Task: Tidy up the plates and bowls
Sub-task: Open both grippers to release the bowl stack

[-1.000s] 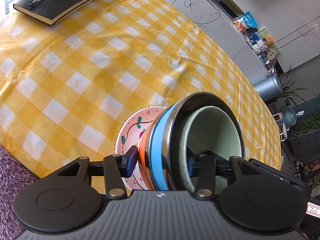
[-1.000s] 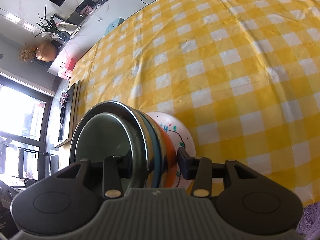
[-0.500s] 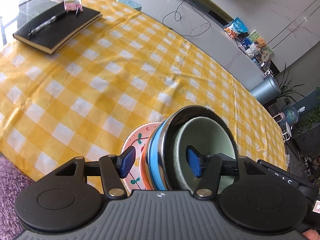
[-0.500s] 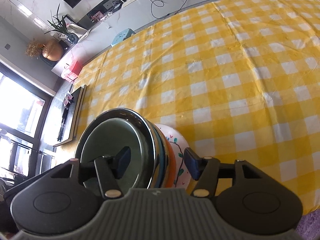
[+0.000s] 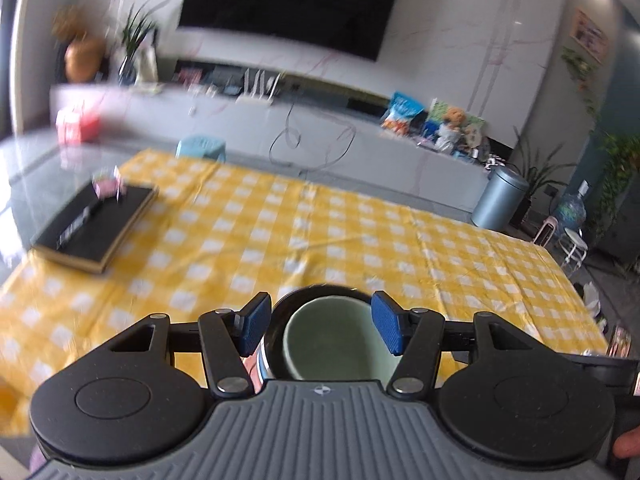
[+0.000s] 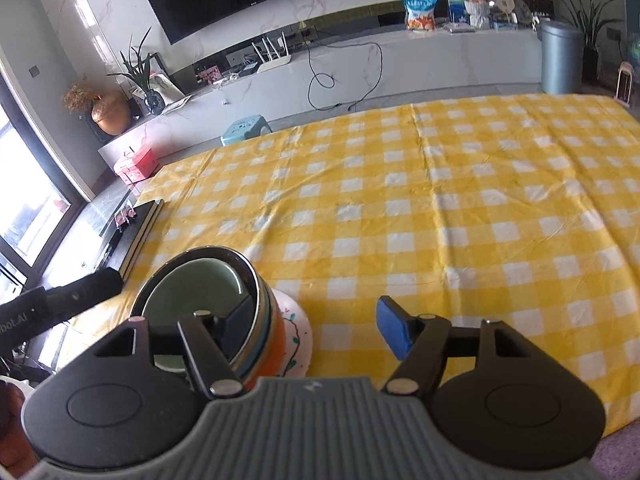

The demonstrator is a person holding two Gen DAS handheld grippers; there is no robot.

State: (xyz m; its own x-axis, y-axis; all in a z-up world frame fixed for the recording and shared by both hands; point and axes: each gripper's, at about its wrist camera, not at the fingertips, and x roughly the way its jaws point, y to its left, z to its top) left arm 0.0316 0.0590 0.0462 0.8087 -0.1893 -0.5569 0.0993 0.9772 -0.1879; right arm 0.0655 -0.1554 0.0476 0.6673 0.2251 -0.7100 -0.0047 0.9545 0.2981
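A stack of nested bowls stands on a white floral plate (image 6: 298, 336) near the table's front edge. A pale green bowl (image 5: 332, 336) sits inside a steel bowl (image 6: 256, 280), above blue and orange bowls (image 6: 276, 340). My left gripper (image 5: 320, 328) is open, its blue pads either side of the stack's top, raised clear of it. My right gripper (image 6: 316, 330) is open and empty; its left finger stands in front of the stack, its right pad (image 6: 392, 332) over bare cloth.
The yellow checked tablecloth (image 6: 440, 220) covers the table. A black notebook (image 5: 96, 224) with a pen lies at the far left. Beyond the far edge stand a teal stool (image 6: 244, 128), a grey bin (image 6: 558, 56) and a TV bench.
Both grippers have let go of the bowl stack, opened wide and pulled back and up. Both views have tilted up toward the room. The stack stays on the plate.
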